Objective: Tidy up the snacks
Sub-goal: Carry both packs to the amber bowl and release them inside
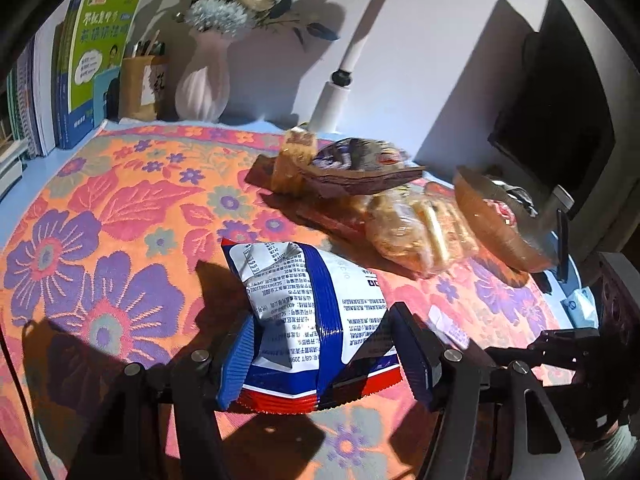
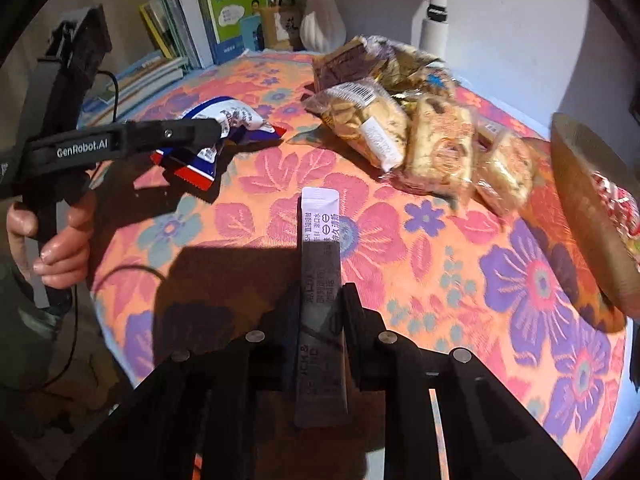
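Note:
My left gripper (image 1: 324,344) is shut on a blue, white and red snack bag (image 1: 304,312) and holds it over the flowered cloth; it shows in the right wrist view (image 2: 212,136) at the left. My right gripper (image 2: 320,300) is shut on a long white sachet (image 2: 320,240) that points forward. A pile of clear-wrapped cakes and biscuits (image 2: 400,120) lies at the far middle of the table, also in the left wrist view (image 1: 404,228). A wooden bowl (image 2: 588,216) with red wrapped snacks stands at the right, also in the left wrist view (image 1: 500,224).
Books (image 1: 80,68), a pen holder (image 1: 142,84), a white vase of flowers (image 1: 204,84) and a lamp post (image 1: 340,88) line the back wall. A dark monitor (image 1: 560,100) stands at the right. The flowered cloth (image 1: 120,208) covers the table.

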A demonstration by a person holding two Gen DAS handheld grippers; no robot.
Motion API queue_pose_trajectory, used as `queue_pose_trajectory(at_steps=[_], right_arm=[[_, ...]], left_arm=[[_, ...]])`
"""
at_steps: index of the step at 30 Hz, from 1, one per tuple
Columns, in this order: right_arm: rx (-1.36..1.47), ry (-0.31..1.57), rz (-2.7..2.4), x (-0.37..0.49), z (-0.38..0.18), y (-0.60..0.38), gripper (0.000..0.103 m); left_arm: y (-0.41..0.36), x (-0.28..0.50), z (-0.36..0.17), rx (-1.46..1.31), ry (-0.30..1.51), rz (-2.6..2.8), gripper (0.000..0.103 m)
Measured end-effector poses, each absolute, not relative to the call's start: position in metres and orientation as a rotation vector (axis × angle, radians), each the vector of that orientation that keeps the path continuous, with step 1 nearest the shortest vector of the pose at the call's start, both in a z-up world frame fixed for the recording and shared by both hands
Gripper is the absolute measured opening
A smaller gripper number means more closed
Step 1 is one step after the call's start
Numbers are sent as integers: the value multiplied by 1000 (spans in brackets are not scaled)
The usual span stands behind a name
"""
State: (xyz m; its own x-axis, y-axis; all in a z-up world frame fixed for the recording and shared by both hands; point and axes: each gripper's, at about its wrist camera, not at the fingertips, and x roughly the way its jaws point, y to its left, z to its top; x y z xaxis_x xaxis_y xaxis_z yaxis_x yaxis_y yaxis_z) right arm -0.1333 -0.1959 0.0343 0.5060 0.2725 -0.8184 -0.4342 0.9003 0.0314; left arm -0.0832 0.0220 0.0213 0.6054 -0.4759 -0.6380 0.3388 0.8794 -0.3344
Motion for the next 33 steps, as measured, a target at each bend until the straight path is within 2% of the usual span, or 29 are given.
queue_pose_trajectory(at_steps=[14, 25, 33], right_arm=[[-2, 811, 302, -166, 87, -273, 20], [221, 675, 9, -130, 130, -403, 20], [321, 705, -72, -81, 114, -456, 20]], left_arm=[[-32, -113, 95, -98, 667, -597, 63], [-174, -49, 150, -5, 660, -746, 63], [-274, 6, 135, 34, 750, -799, 63]])
